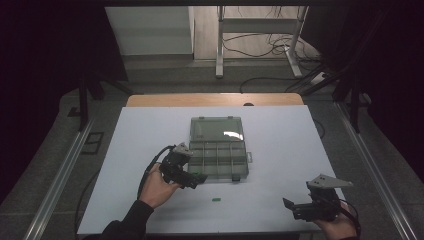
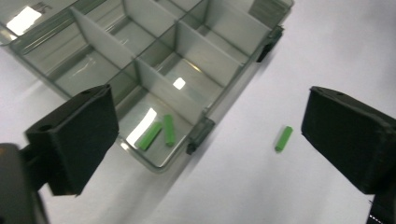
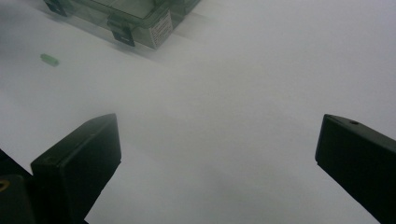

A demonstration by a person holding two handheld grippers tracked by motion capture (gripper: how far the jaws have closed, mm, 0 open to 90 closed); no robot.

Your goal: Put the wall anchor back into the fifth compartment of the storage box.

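Centrally, on the smooth white desk point(image 1: 150, 150), a clear, hard plastic organiser box point(image 1: 218, 159) lies open, its flat transparent lid point(image 1: 216, 128) folded back toward the top of the high view. Thin grey-tinted dividers cut its tray into small rectangular compartments, and dark latches point(image 2: 198, 135) sit along its near edge.

The left claw point(image 1: 187, 177), matte black and blocky, is held in the person's left hand point(image 1: 159, 187) at the lower-left corner of the box. Its jaws stand wide apart with nothing between them. In the left gripper view, two short green plastic sticks point(image 2: 159, 134) lie side by side in the corner compartment at centre frame, touching or nearly so. A third small green stick point(image 2: 283, 138) lies alone on the bare desk right of centre, just beside the box; in the high view it sits below the box, near the bottom middle.

The right claw point(image 1: 300, 207) hovers at the lower right of the high view in the person's right hand point(image 1: 340, 226), well apart from the box, a grey three-cornered plate point(image 1: 327, 182) on top. Its jaws are likewise spread wide and empty.
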